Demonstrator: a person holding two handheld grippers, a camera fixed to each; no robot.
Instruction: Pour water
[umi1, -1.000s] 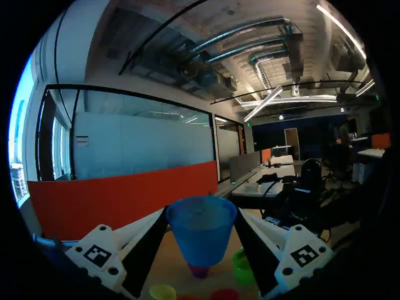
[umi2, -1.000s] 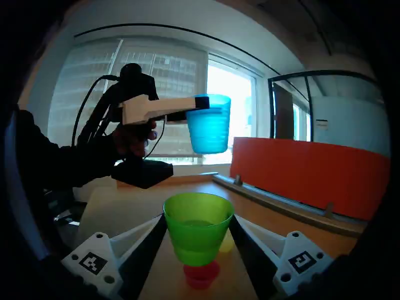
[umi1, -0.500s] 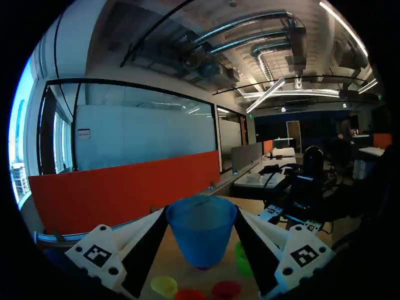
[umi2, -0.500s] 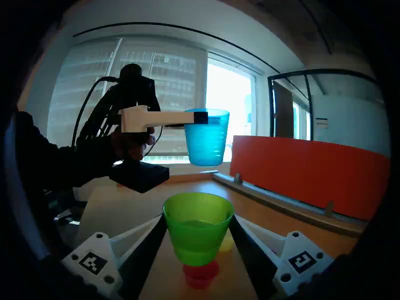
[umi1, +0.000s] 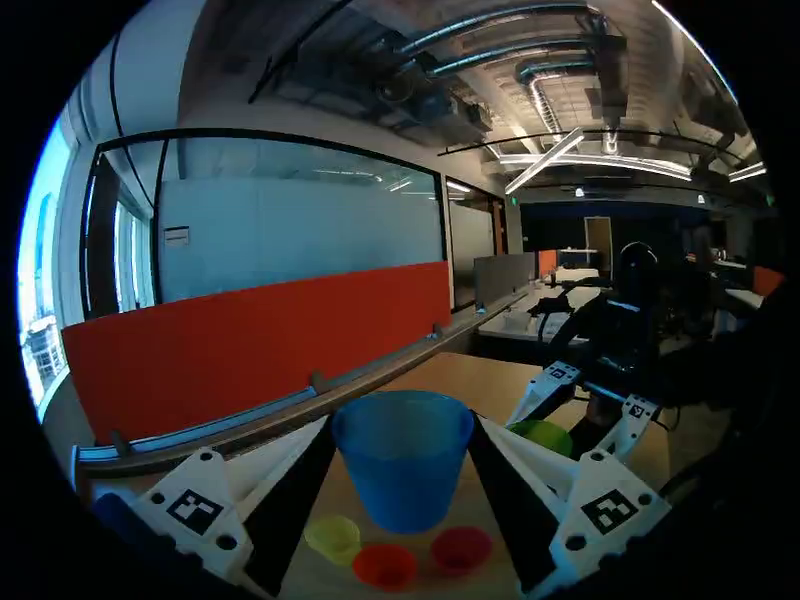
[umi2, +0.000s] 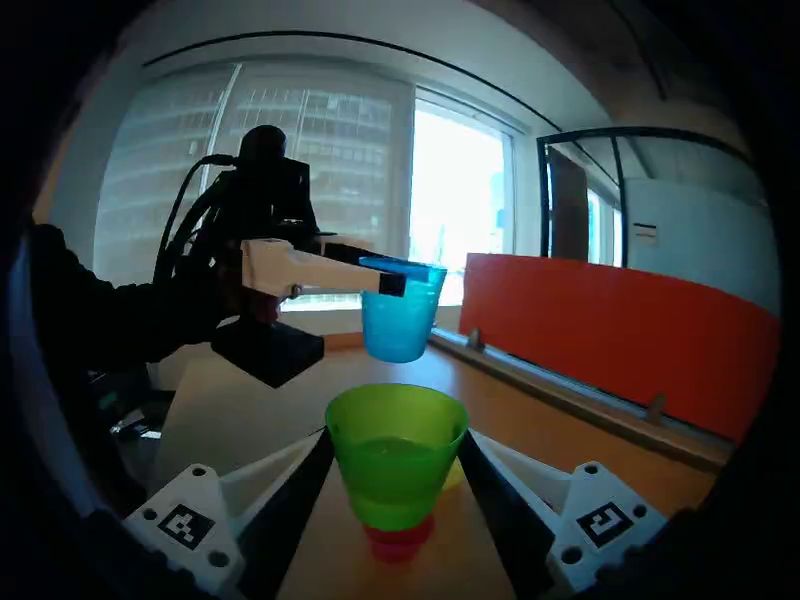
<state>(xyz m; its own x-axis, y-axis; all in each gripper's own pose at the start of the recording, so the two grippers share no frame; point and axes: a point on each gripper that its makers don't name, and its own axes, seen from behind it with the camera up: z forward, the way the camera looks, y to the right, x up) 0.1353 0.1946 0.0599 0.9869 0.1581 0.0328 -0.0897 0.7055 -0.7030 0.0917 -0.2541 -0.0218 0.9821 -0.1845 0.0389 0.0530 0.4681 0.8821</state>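
A: tool states?
B: left tool (umi1: 402, 432) is clamped on the blue cup (umi1: 403, 470), one finger on each side of the wall. right tool (umi2: 397, 445) has the same grip on the green cup (umi2: 397, 455). Blue is clearly in the air. Green looks lifted off the tabletop (umi2: 230, 410) too.
A: blue relative to green?
B: right gripper view: blue is higher, farther out and slightly left of green's centreline. They're well apart, and blue isn't over green's mouth. left gripper view: green sits low on the right, just past the finger.
A: axes?
B: green's long axis is vertical, mouth up, with a water line roughly halfway. Blue is near vertical, mouth up, rim tipped a little in the right gripper view. Can't tell if blue holds anything.
A: who pours?
B: judgement only. Green is the one showing water, but blue is the higher cup. If blue pours, it has to come in over green's mouth. If green pours, blue has to drop under its lip. Either way it turns on closing that sideways gap.
A: clutter?
B: small yellow cup (umi1: 333, 537), red cup (umi1: 385, 565) and pink-red cup (umi1: 461, 548) on the tabletop below blue. Spill risk if the rims aren't lined up.
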